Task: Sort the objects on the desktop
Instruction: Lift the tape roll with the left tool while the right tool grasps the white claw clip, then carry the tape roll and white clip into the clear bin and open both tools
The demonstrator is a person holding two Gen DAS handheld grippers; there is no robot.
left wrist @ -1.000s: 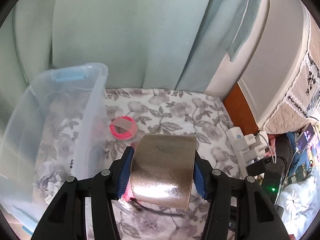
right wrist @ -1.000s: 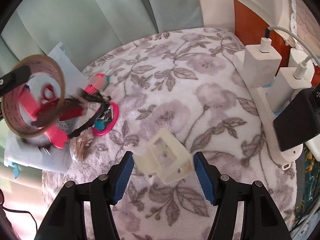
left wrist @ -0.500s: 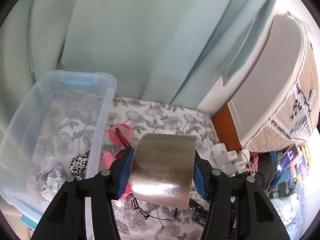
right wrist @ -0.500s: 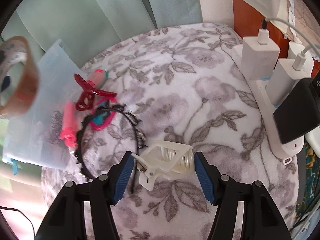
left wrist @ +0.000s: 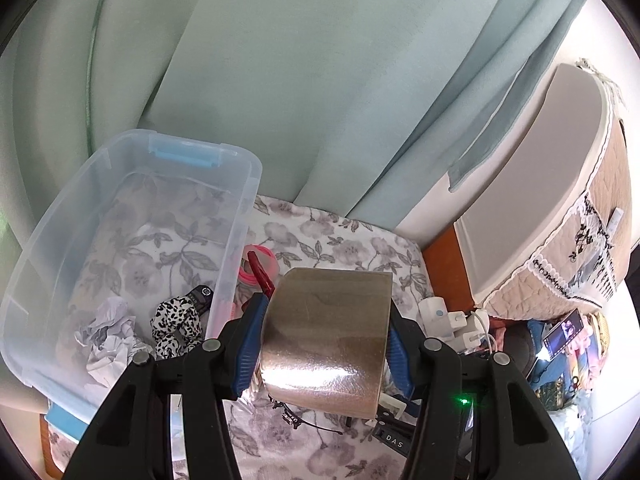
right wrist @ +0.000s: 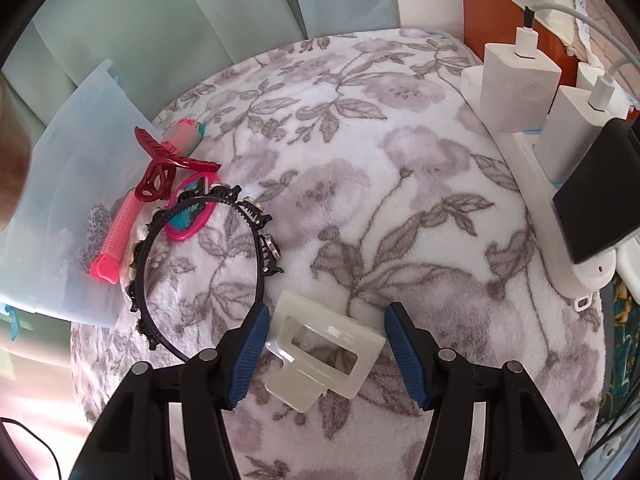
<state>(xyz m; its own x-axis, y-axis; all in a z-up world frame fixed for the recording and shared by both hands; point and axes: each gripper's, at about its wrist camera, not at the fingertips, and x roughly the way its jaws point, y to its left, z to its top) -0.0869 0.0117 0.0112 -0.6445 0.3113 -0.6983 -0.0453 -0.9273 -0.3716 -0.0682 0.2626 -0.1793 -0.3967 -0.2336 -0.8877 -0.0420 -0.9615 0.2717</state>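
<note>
Holding the tape roll (left wrist: 326,340) clamped in my left claw (left wrist: 325,354), lifted beside the bin (left wrist: 132,248), I judge the drop is next: swing left over it, then release. My right claw (right wrist: 325,350) gapes around the white clip (right wrist: 324,346) on the counter (right wrist: 400,200), not gripping.

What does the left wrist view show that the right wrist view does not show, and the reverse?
Only the left wrist view shows the left gripper shut on the tape roll, and the inside of the clear bin, with crumpled paper and a leopard scrunchie.

Only the right wrist view shows the open right gripper around the cream hair clip, the black headband and the pink roller.

Both show the floral cloth, the red clip and the white chargers.
</note>
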